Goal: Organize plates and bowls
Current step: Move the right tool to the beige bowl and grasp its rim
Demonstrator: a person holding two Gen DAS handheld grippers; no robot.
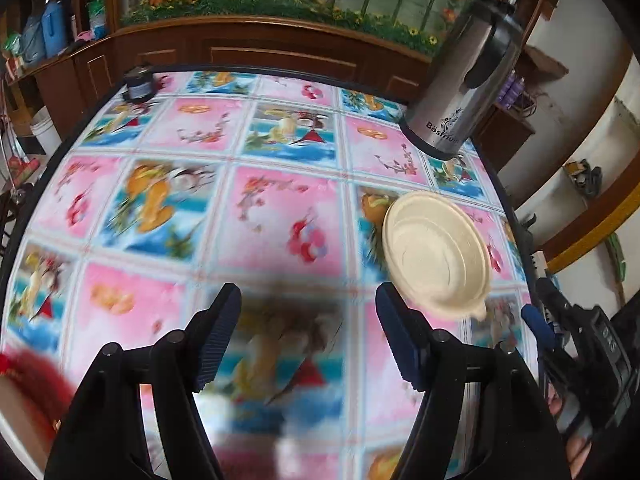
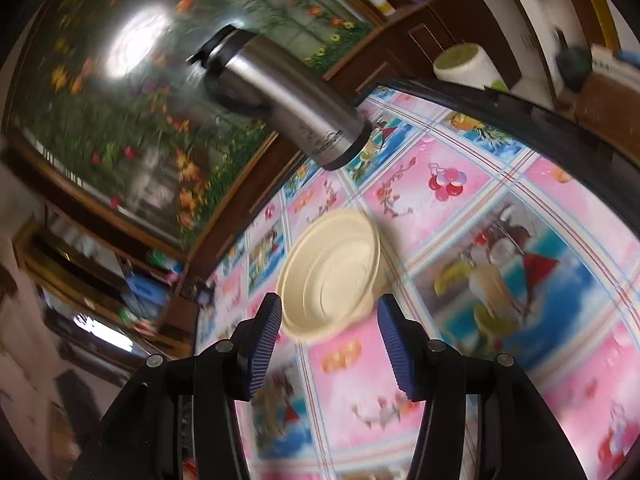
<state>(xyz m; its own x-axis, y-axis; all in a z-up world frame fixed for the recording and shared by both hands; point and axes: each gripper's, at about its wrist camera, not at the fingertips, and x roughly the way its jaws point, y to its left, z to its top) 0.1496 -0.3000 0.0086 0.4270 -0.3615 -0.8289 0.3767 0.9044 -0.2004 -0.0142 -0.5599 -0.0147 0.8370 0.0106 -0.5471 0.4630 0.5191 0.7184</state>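
Note:
A cream plastic bowl (image 1: 436, 252) sits open side up on the flowered tablecloth, near the table's right edge. My left gripper (image 1: 308, 316) hovers open over the cloth with nothing between its fingers, and the bowl lies just past its right fingertip. In the right wrist view the same bowl (image 2: 332, 276) is directly ahead of my right gripper (image 2: 330, 312). Its near rim reaches the gap between the tips, and the pads stand apart from it. That gripper is open. One blue pad (image 1: 538, 322) of the right gripper shows at the right edge of the left wrist view.
A steel thermos (image 1: 460, 92) (image 2: 288, 96) stands at the table's far right corner behind the bowl. A small dark jar (image 1: 138, 84) is at the far left corner. A blurred red-and-white thing (image 1: 28, 380) lies at the near left. A wooden cabinet (image 1: 280, 56) backs the table.

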